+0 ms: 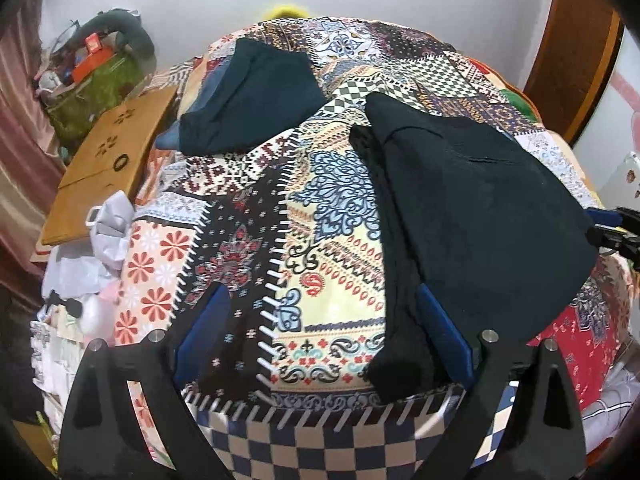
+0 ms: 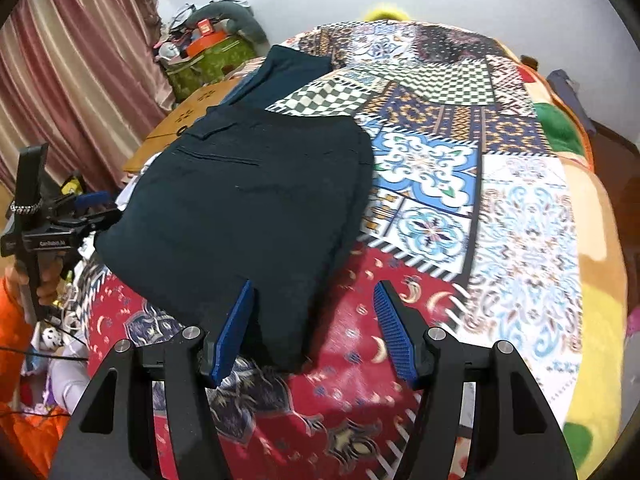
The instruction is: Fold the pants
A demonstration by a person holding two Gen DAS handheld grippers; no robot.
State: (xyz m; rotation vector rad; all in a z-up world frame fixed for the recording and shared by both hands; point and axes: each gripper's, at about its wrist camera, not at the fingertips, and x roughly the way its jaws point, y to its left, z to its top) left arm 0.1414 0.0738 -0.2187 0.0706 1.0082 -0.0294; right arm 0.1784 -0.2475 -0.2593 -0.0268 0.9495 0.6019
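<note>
Folded dark pants (image 1: 472,208) lie on the patterned bedspread (image 1: 320,216); they also show in the right wrist view (image 2: 240,208). My left gripper (image 1: 320,300) is open just in front of the pants' near left corner, its right finger (image 1: 440,332) against the cloth. My right gripper (image 2: 314,300) is open at the pants' near right corner, its left finger (image 2: 236,332) over the cloth. The left gripper also shows at the left of the right wrist view (image 2: 92,204). Nothing is held.
A second folded dark garment (image 1: 256,100) lies farther back on the bed. A wooden board (image 1: 108,156) and a cluttered green box (image 1: 100,80) stand to the left. Pink curtains (image 2: 72,60) hang at the far left. White bags (image 1: 104,236) lie by the bed's left edge.
</note>
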